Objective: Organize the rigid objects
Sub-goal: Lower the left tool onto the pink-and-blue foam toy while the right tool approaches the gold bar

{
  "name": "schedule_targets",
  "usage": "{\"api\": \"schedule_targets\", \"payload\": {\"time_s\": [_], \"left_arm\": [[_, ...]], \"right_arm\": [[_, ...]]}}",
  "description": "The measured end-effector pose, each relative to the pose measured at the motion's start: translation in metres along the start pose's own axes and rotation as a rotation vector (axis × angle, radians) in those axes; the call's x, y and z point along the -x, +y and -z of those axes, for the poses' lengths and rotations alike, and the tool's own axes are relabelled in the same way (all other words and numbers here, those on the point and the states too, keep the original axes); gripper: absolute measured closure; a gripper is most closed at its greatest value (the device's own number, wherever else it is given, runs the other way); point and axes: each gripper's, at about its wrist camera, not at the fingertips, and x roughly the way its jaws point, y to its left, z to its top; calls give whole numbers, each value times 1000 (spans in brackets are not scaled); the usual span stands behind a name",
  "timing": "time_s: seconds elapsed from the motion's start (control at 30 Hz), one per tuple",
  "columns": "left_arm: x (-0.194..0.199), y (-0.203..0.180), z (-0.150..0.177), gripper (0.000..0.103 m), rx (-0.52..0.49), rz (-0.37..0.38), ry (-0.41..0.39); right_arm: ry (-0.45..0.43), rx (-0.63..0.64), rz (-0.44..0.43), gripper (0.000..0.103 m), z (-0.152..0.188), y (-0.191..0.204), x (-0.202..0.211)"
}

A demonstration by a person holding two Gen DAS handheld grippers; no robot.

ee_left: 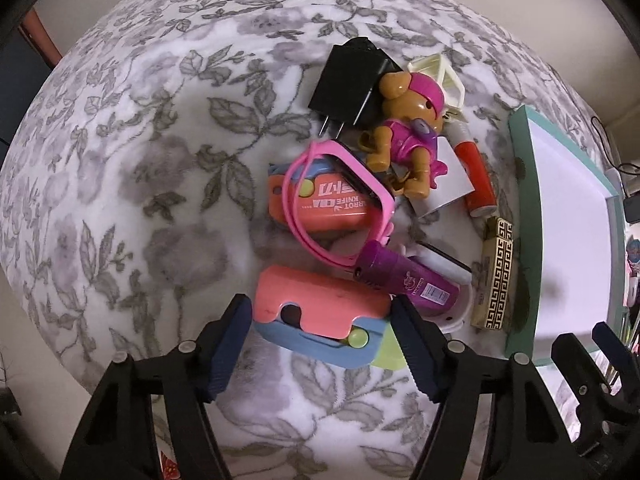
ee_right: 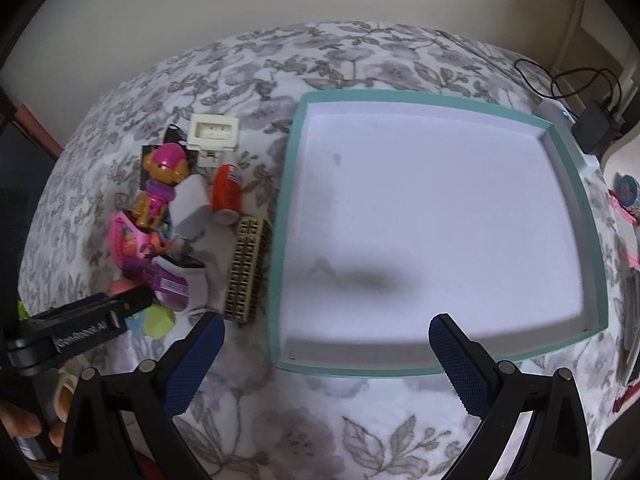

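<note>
Nothing sits in the teal tray (ee_right: 286,216) yet; the whole pile waits on the bedspread (ee_left: 140,160) beside it. The left hand-held gripper (ee_left: 322,328) pinches the pink-and-blue toy (ee_left: 320,316); the right hand-held gripper (ee_right: 326,356) gapes wide, empty.

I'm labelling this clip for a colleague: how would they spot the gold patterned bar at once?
Find the big teal-rimmed tray on the floral blanket. The gold patterned bar lies lengthwise just outside the tray's edge nearest the toy pile. It alone is gold, with a raised black key pattern.

Domestic room: a floral fleece blanket (ee_right: 280,400) covers the surface, a toy dog figure (ee_left: 404,136) lies on it, and a charger cable (ee_right: 576,80) runs at far right.
</note>
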Motion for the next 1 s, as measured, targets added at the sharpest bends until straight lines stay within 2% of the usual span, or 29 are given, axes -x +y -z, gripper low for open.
{"api": "schedule_targets", "payload": {"time_s": [0.1,0.3,0.33,0.4,0.43,0.57,0.67,0.7,0.73,0.8,0.83,0.9,1.0], "left_arm": [[1,-2,2,31,1,1,-2],[0,19,-3,31,50,40,-7],[2,23,-3,45,63,45,-12],[8,29,-4,57,74,72,-32],[11,30,-4,58,73,65,-38],[9,30,-7,58,58,58,-19],[6,36,-7,58,88,74,-11],[7,39,-7,52,98,76,-14],[7,41,-5,42,104,69,-18],[10,44,-4,35,106,51,-26],[10,44,-5,35,105,47,-28],[11,46,-5,34,100,49,-22],[6,45,-5,34,87,48,-4]], "right_arm": [[-13,16,-20,0,-3,8,2],[-44,82,-38,2,-9,28,6],[-48,95,-48,3,-10,32,6],[-54,111,-59,5,-12,36,6],[-57,118,-64,6,-13,38,5],[-37,114,-89,20,-18,43,-3],[-29,111,-108,31,-20,45,-6],[-28,116,-114,34,-21,47,-7],[-30,119,-117,36,-22,49,-8],[-30,127,-121,38,-24,54,-8],[-26,132,-125,40,-24,56,-9],[-13,143,-120,52,-25,60,-14],[9,152,-99,55,-26,64,-22]]}}
